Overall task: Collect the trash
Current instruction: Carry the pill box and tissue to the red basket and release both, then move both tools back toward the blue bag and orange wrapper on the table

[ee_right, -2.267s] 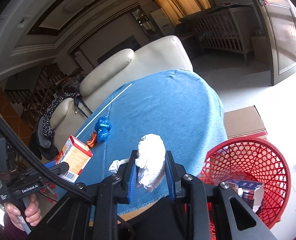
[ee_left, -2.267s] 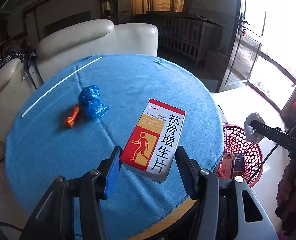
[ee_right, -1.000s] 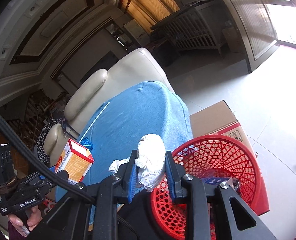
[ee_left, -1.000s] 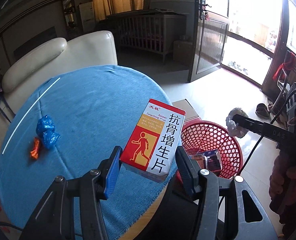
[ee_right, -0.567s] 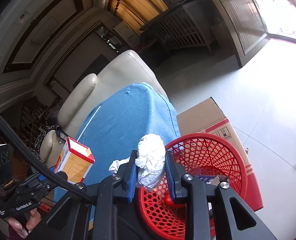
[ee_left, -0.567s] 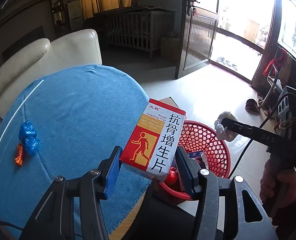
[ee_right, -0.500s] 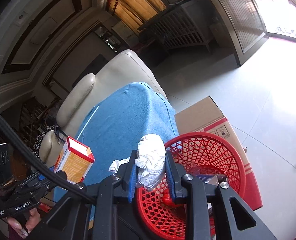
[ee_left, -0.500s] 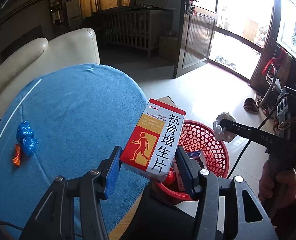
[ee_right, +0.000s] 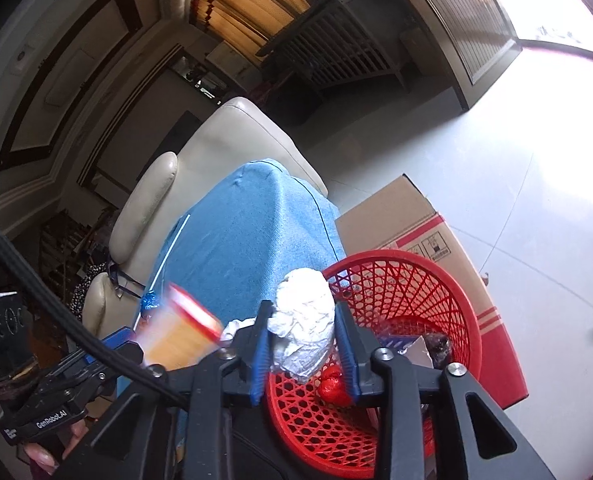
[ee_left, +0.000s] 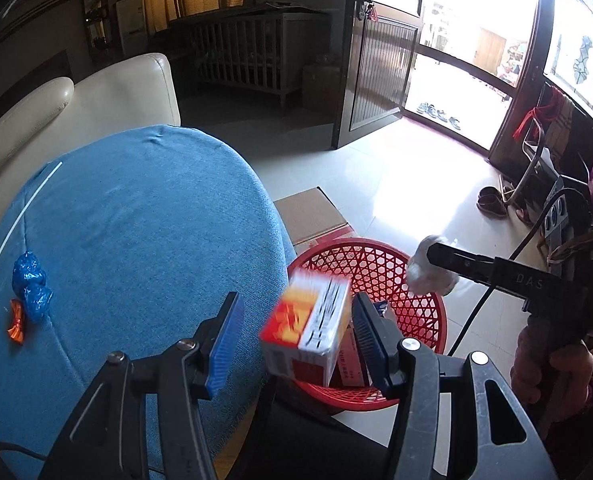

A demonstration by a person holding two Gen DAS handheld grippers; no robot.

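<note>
A: Comparing with half a second back: left claw (ee_left: 294,342) has spread wide; the red-and-white cardboard medicine box (ee_left: 306,330), blurred, is tipping loose between its pads above the red plastic mesh basket (ee_left: 376,256).

B: Right claw (ee_right: 302,346)?

A: Jaws just opening; crumpled white tissue wad (ee_right: 302,330) sits between them over the basket. Blue and orange wrappers (ee_left: 28,296) remain on the blue-clothed counter (ee_left: 136,240).

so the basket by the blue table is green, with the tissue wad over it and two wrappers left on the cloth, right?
Not green: the basket is red, as the left wrist view shows. The rest holds: the tissue wad hangs over it, and a blue wrapper and an orange wrapper lie on the blue table.
</note>
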